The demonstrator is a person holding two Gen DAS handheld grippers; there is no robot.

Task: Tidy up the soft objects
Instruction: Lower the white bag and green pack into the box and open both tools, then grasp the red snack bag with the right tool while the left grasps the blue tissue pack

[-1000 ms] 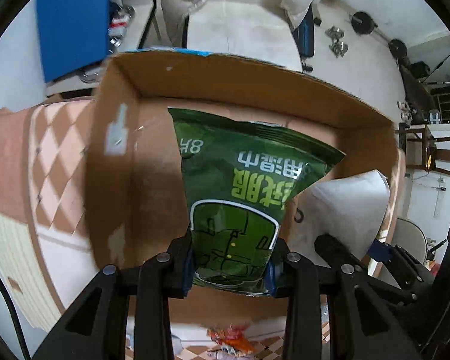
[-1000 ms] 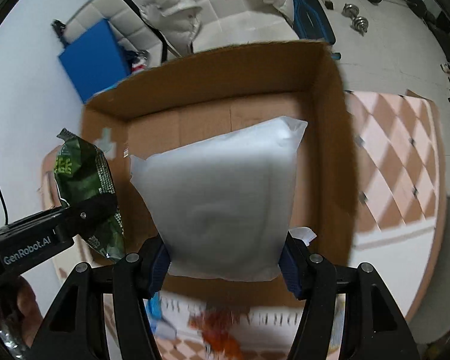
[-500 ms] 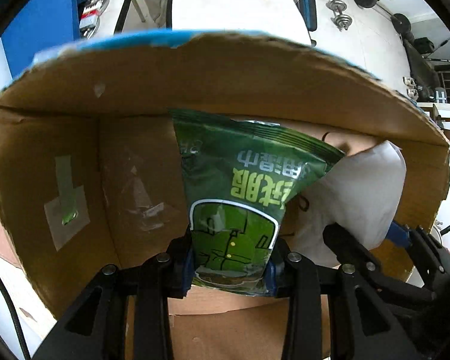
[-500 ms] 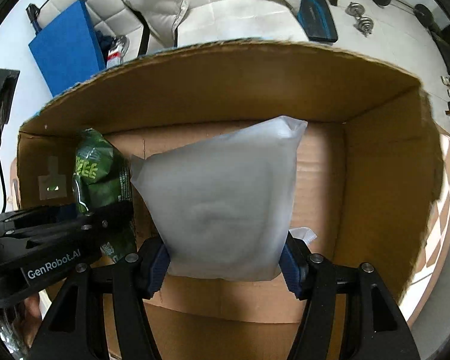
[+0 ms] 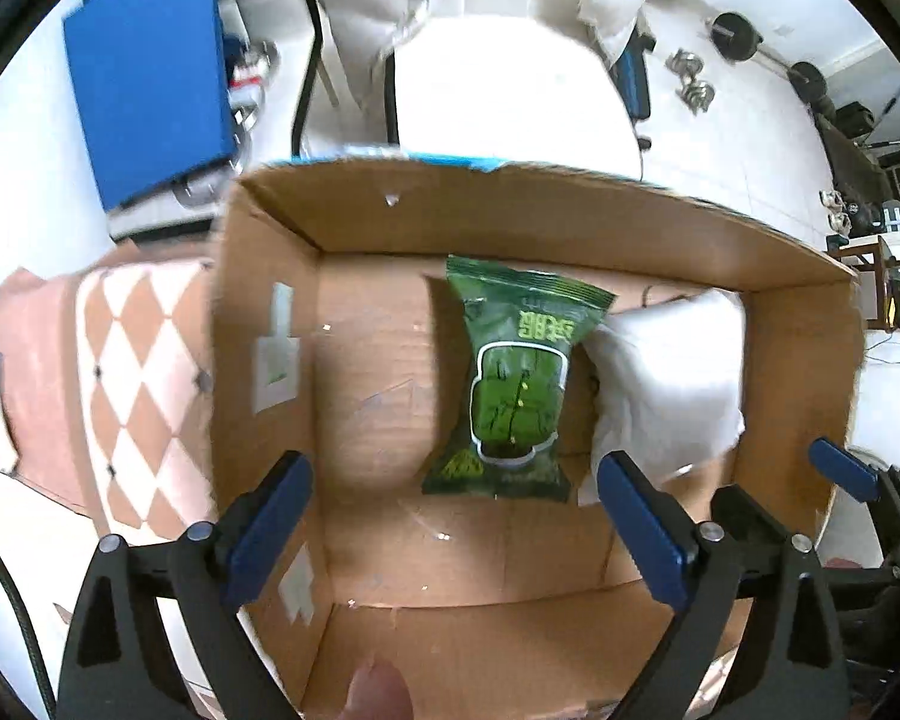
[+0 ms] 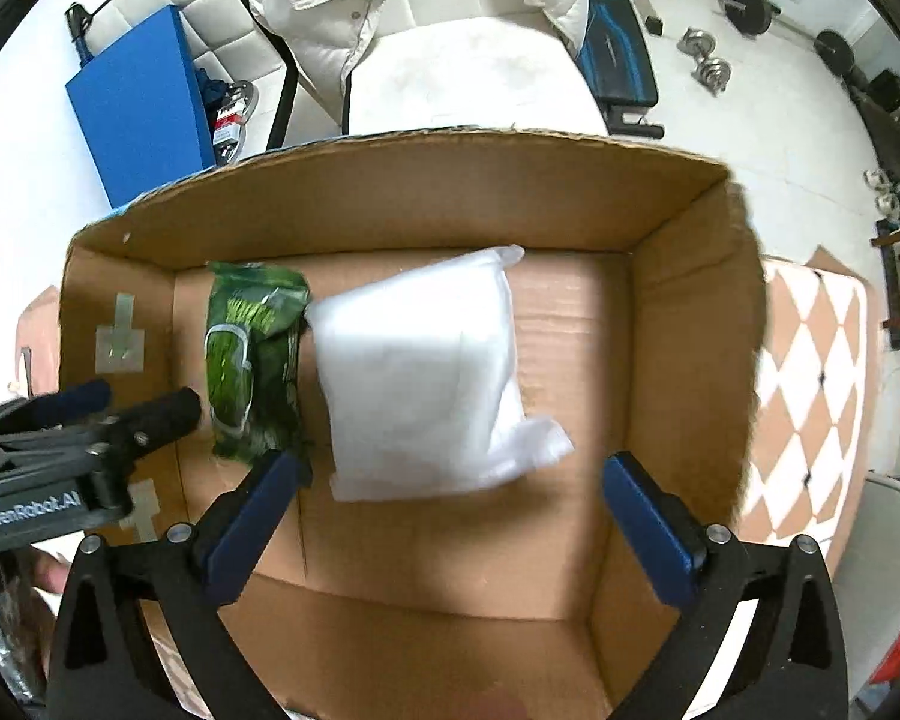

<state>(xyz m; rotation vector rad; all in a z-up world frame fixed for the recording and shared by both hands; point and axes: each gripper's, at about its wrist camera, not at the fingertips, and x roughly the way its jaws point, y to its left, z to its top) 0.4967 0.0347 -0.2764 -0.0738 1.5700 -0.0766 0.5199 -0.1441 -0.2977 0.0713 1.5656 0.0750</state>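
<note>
Both grippers are hanging over the open cardboard box [image 5: 570, 222], jaws spread wide and gripping nothing. The left gripper [image 5: 456, 516] is sitting above the box's near-left part; the green snack bag [image 5: 516, 384] is lying on the box floor ahead of its jaws, roughly centred between them but clear of both blue pads [image 5: 270, 516], not touching either. The bag is lying lengthwise, its sealed top edge pointing at the far wall. Just to its right the white soft pack [image 5: 672, 384] is lying on the floor too, pressing against the green bag's right edge and reaching close to the right wall; the right pad of the left gripper is overlapping the pack's lower left corner in view, contact can't be told. From the right wrist view, the right gripper [image 6: 450, 516] is hovering over the near-centre of the box [image 6: 678, 360], and the white pack [image 6: 420, 384] is lying ahead of its jaws, between them in line but apart from both pads [image 6: 648, 528]. The green bag [image 6: 252, 360] is showing left of the pack, just beyond the left pad. The left gripper's tips [image 6: 144, 414] are poking in from the left edge near the bag. The box is resting on a tabletop with an orange-and-white diamond cloth [image 6: 810, 396]. Blue panel [image 6: 138, 102] and white sofa [image 6: 468, 72] are standing behind.
</note>
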